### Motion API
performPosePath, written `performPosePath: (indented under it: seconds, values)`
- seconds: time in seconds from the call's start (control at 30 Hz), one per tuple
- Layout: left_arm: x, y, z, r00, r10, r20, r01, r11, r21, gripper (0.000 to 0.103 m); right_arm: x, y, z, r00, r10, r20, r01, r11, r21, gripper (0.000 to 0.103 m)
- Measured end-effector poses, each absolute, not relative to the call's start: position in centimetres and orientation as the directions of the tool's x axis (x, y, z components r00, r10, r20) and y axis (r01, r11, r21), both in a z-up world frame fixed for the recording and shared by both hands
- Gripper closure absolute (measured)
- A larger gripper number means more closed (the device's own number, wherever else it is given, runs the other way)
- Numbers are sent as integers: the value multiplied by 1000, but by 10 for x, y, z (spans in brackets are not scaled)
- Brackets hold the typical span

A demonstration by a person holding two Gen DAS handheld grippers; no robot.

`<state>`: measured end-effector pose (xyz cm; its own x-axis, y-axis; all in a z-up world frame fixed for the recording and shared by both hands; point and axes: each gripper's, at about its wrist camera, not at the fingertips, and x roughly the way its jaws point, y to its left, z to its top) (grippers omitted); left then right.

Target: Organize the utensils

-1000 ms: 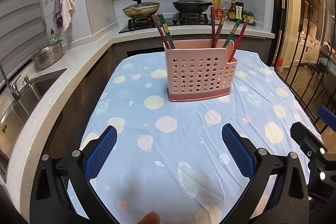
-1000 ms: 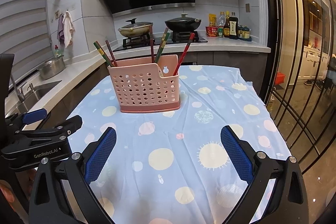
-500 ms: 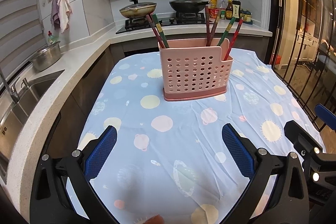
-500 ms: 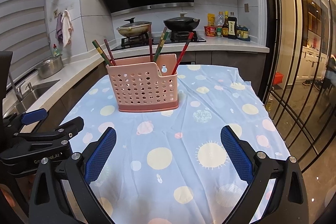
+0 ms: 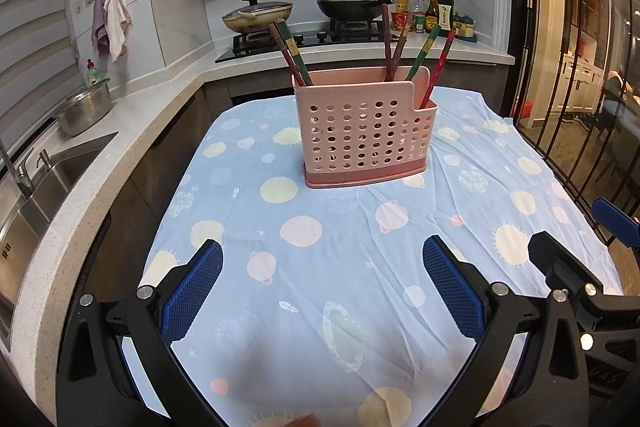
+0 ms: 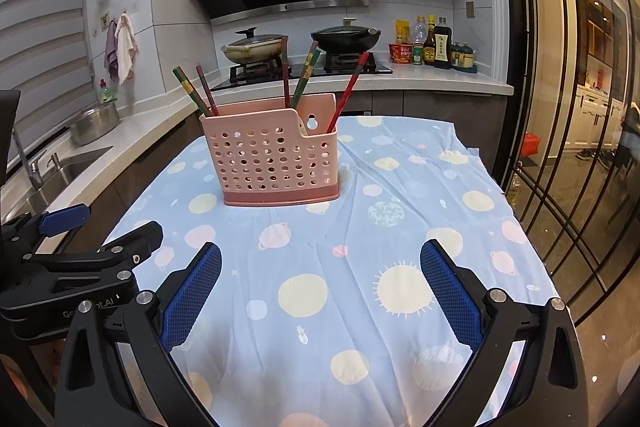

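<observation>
A pink perforated utensil holder (image 5: pixel 365 129) (image 6: pixel 276 155) stands upright on the table's blue spotted cloth (image 5: pixel 344 239) (image 6: pixel 360 227). Several red and green chopsticks (image 5: pixel 294 57) (image 6: pixel 304 75) lean out of its compartments. My left gripper (image 5: pixel 322 287) hovers open over the near part of the cloth, well short of the holder, nothing between its blue pads. My right gripper (image 6: pixel 320 287) is open too, equally far back and empty. The left gripper's body (image 6: pixel 76 267) shows at the left of the right wrist view, and the right gripper's body (image 5: pixel 580 283) at the right of the left wrist view.
A white counter (image 5: pixel 132 119) with a sink (image 5: pixel 48 171) and a steel bowl (image 5: pixel 84 105) runs along the left. Behind the table a stove carries a pan (image 5: pixel 258 15) and a wok (image 5: pixel 352 5), with sauce bottles (image 5: pixel 432 11) beside it. Glass doors (image 6: pixel 580 107) stand on the right.
Both views have drawn back and lifted slightly, so the holder sits a little farther off. Both grippers stay open and empty.
</observation>
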<state>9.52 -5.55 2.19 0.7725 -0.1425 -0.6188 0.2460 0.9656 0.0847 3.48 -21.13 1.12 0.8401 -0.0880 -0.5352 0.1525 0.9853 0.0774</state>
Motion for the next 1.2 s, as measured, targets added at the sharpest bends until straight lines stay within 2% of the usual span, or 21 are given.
performPosePath:
  seconds: [1.2]
  values:
    - [96, -51, 15, 769, -128, -626, 227, 971, 79, 7, 40, -215, 7, 835, -99, -541, 155, 986, 60, 7]
